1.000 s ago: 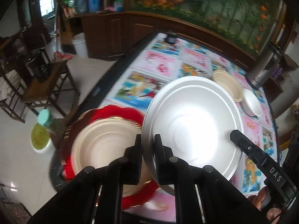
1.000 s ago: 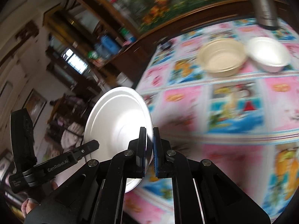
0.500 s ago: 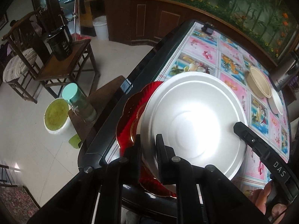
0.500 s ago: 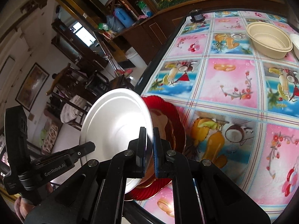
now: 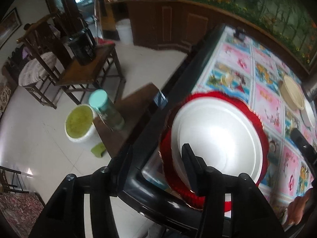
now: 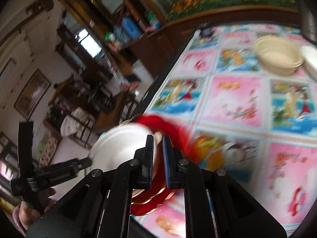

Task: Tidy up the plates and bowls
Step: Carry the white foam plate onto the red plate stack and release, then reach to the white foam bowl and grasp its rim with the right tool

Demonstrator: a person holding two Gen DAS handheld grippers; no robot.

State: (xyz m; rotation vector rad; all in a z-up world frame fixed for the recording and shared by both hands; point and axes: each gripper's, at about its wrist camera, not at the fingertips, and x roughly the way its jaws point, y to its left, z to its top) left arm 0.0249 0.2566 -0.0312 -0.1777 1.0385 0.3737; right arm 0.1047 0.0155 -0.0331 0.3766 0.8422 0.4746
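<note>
A white foam plate [image 5: 216, 138] lies on a stack topped by a red scalloped plate [image 5: 261, 123] at the table's near left corner. My left gripper [image 5: 156, 168] is opening. Its jaws stand wide, with the plate's near rim between them and untouched. My right gripper [image 6: 158, 154] sits at the white plate [image 6: 118, 148]'s other rim. Its jaws are starting to part, narrow, with the rim still in the gap. The red plate [image 6: 160, 119] shows behind it. A beige bowl [image 5: 292, 95] [image 6: 277, 59] and a white bowl [image 5: 310, 115] [image 6: 311, 59] stand farther along the table.
The table's black edge [image 5: 150, 134] runs beside the stack. Below it a wooden stool carries a bottle with a teal lid [image 5: 107, 111], next to a white bucket [image 5: 79, 123]. A chair with a black kettle [image 5: 83, 47] stands beyond. A hand [image 6: 29, 212] holds the left gripper.
The white plate has come down from its tilted hold onto the red stack at the table corner. My left jaws have spread off its rim. Both grippers moved left and down.
</note>
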